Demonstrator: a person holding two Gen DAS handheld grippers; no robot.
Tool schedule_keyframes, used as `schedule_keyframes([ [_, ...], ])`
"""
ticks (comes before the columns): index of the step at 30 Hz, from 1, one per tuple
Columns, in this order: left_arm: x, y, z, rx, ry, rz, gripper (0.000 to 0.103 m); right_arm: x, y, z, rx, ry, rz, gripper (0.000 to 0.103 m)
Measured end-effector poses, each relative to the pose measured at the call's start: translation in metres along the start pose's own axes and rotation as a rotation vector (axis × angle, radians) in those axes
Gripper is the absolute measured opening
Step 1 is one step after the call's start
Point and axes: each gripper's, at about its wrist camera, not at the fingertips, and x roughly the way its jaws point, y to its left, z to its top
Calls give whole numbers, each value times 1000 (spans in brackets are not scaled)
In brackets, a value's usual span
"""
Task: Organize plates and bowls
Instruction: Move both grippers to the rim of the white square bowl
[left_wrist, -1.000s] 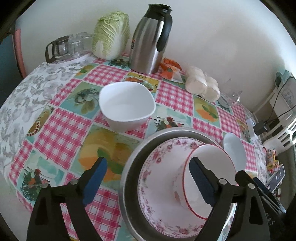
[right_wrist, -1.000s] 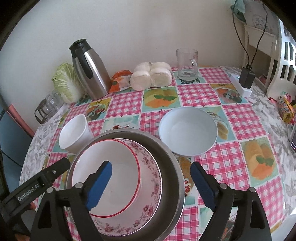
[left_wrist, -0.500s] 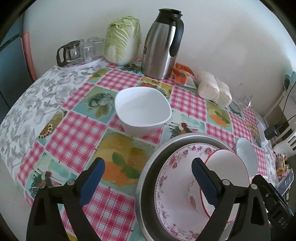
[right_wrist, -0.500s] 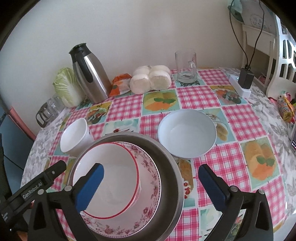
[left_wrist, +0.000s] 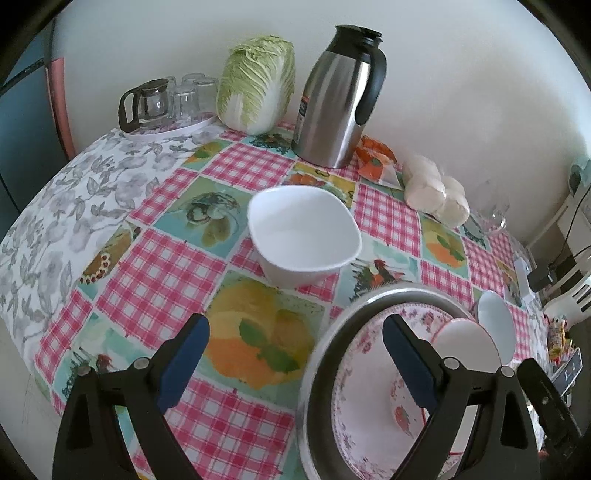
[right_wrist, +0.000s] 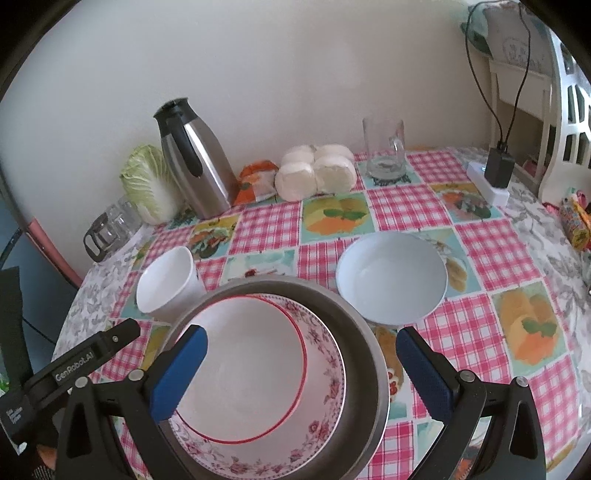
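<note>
A steel basin stands on the checked tablecloth, with a floral plate in it and a red-rimmed bowl on the plate. My right gripper hovers over this stack, open wide and holding nothing. In front of the empty, open left gripper sits a white square-ish bowl. That gripper's right finger overlaps the basin and floral plate. A pale blue bowl rests to the right of the basin.
Along the wall stand a steel thermos, a cabbage, a tray of glassware, wrapped buns and a glass mug. A power strip with a plug lies at the right edge.
The left gripper has drawn off the stack toward the left; the white bowl now lies straight ahead of it. The right gripper's jaws have spread wider over the red-rimmed bowl.
</note>
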Motion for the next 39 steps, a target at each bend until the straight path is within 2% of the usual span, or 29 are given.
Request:
schedule_keyframes([
  [4,0,11,10,-27,-42,-21,95,-2,4,1,14,-14,20,103],
  [10,-1,32,25,-103,-130,-107,95,3,18,2,2,-1,27,103],
  [16,14,51,34,-164,-89,-160,95,4,33,14,7,10,48,103],
  [20,27,64,38,-233,-31,-185,95,5,47,33,-1,23,45,103],
  [25,41,75,41,-272,-14,-194,95,9,63,62,19,38,67,103],
  [31,60,87,48,-308,11,-212,95,33,95,99,-6,95,43,103],
  [35,71,92,51,-336,37,-220,95,60,112,107,-21,145,18,103],
  [37,76,92,52,-337,47,-226,95,76,120,106,-31,174,-8,99],
  [39,82,90,52,-337,66,-228,95,94,126,104,-35,206,-42,88],
])
